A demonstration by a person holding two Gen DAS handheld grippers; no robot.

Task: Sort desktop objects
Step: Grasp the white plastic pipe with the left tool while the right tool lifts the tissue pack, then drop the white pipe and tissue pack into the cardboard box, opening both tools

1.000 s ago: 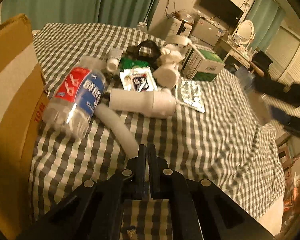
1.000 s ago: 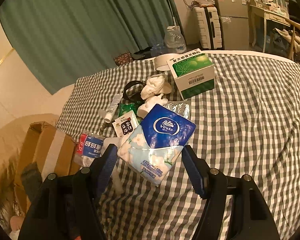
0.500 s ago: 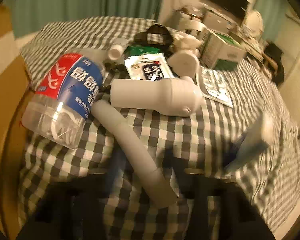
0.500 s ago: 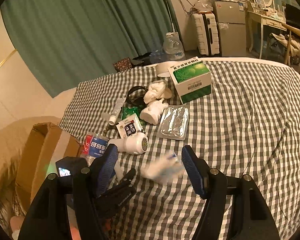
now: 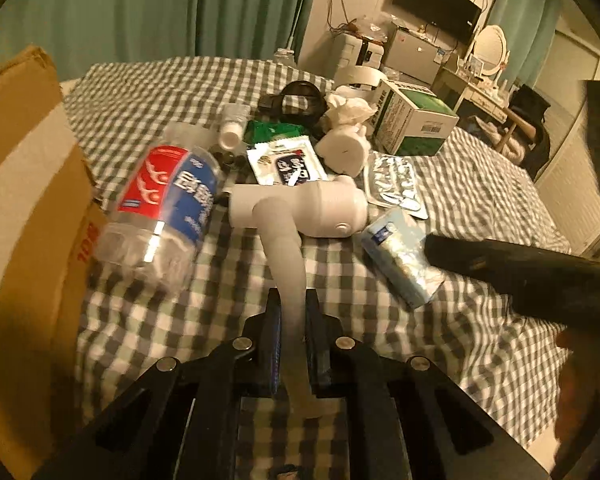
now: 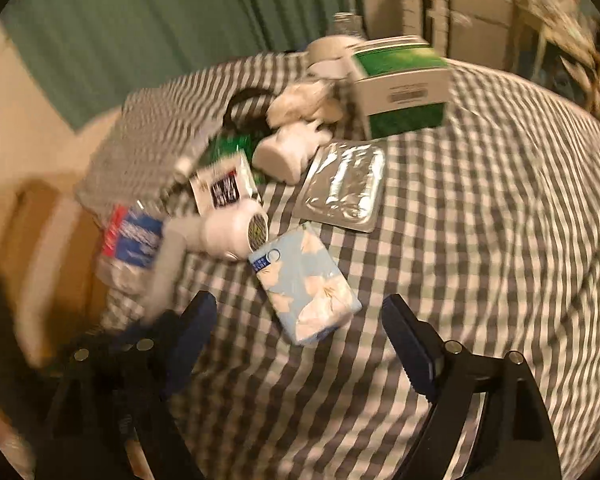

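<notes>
My left gripper (image 5: 291, 304) is shut on the handle of a white hair dryer (image 5: 300, 210) that lies on the checked cloth; the dryer also shows in the right wrist view (image 6: 228, 232). A light blue tissue pack (image 6: 304, 284) lies loose on the cloth just ahead of my right gripper (image 6: 300, 328), which is open and empty. The pack also shows in the left wrist view (image 5: 400, 254). A plastic bottle (image 5: 164, 204) with a red and blue label lies left of the dryer.
A cardboard box (image 5: 24, 208) stands at the left edge. Behind the dryer lie a snack packet (image 5: 286, 162), a silver blister pack (image 6: 344, 184), a white figure (image 6: 288, 150), crumpled tissue (image 5: 350, 106), a green-white carton (image 6: 400, 84), black headphones (image 5: 296, 98) and a small tube (image 5: 232, 126).
My right gripper let go of the tissue pack, which now lies on the cloth. My left gripper moved forward, opened, and closed on the dryer's handle.
</notes>
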